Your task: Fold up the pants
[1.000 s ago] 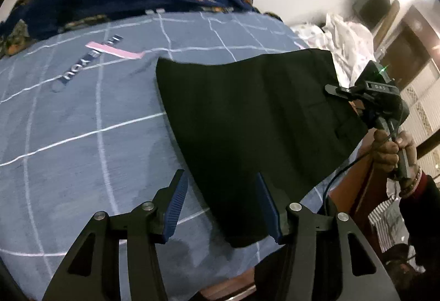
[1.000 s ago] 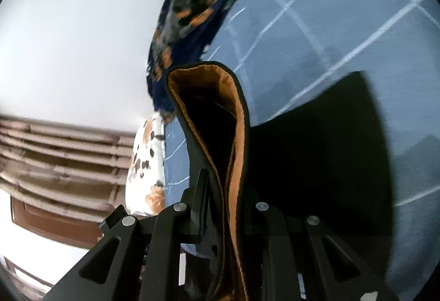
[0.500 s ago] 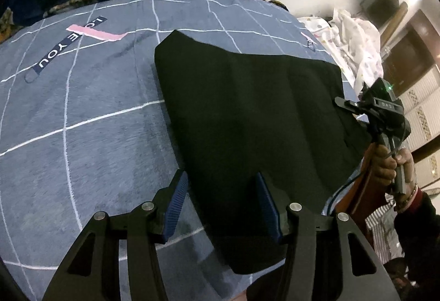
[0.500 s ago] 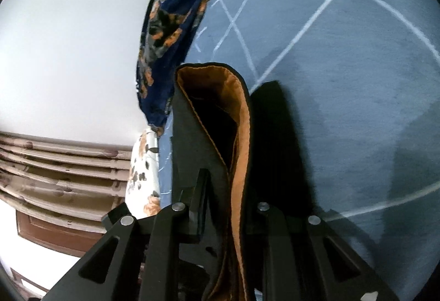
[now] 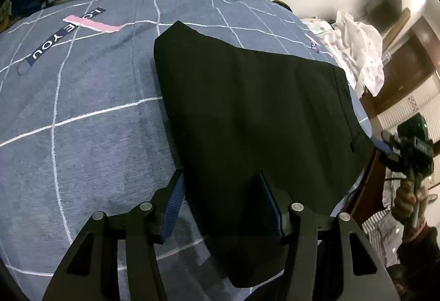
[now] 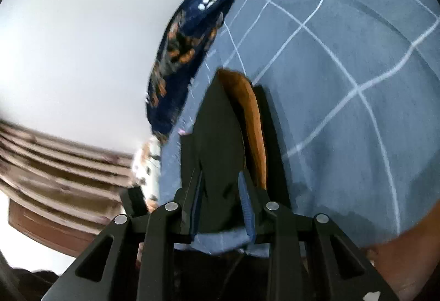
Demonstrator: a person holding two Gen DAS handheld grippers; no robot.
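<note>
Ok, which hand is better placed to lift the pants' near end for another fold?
Left, probably: the left gripper hangs, jaws open, over the near end of the pants. The right gripper has just been opening its jaws, waistband between them, off sideways.

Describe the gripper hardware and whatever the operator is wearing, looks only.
Both the left gripper and the right gripper are matte black linkage frames with silver pivot bolts and blue ribbed finger pads. In the left wrist view, the right unit shows a green LED, a black cable and a dark red cuff.
</note>
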